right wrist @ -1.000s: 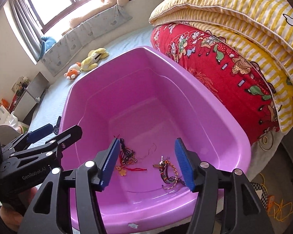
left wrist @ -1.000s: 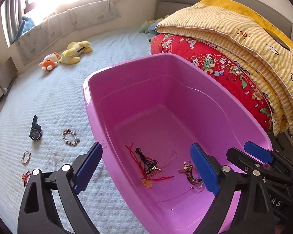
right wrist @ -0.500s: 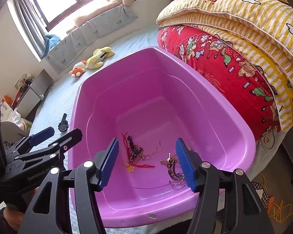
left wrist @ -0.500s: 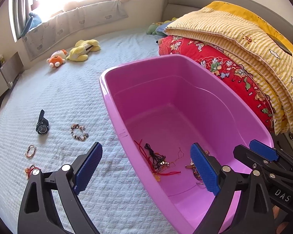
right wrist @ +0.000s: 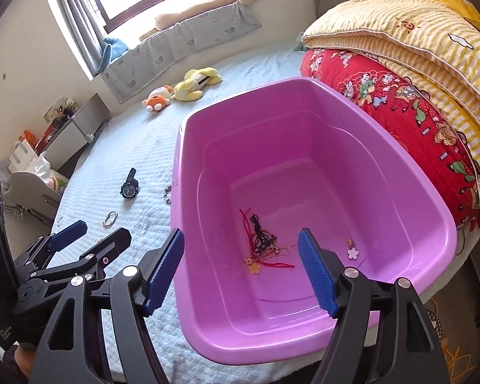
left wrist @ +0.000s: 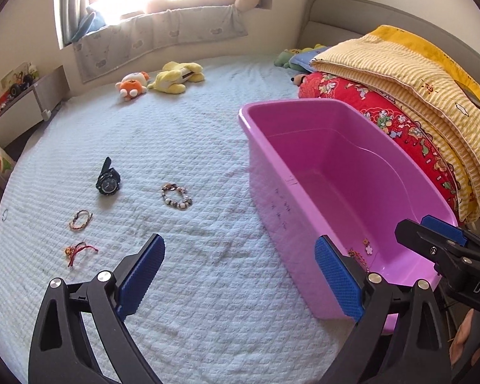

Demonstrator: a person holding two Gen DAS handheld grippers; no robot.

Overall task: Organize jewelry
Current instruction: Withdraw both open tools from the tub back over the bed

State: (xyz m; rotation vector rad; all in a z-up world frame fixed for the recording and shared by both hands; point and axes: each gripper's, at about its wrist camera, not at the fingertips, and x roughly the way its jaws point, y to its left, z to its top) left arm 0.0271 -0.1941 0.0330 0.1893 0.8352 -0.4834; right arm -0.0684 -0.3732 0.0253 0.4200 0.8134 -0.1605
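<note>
The left gripper (left wrist: 238, 273), jaws spread and empty, faces the beaded bracelet (left wrist: 176, 196) lying flat at 11 o'clock, nearest to it. The right gripper (right wrist: 241, 270), also spread, hangs over the pink tub (right wrist: 432, 204).

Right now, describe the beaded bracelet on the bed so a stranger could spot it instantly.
Start at the pink tub on the white bedspread. Just left of its long side lies the beaded bracelet, nearest the tub of the loose pieces. Unlike the black watch and thin cord bracelets beyond, it is a ring of chunky pale and dark beads.
</note>
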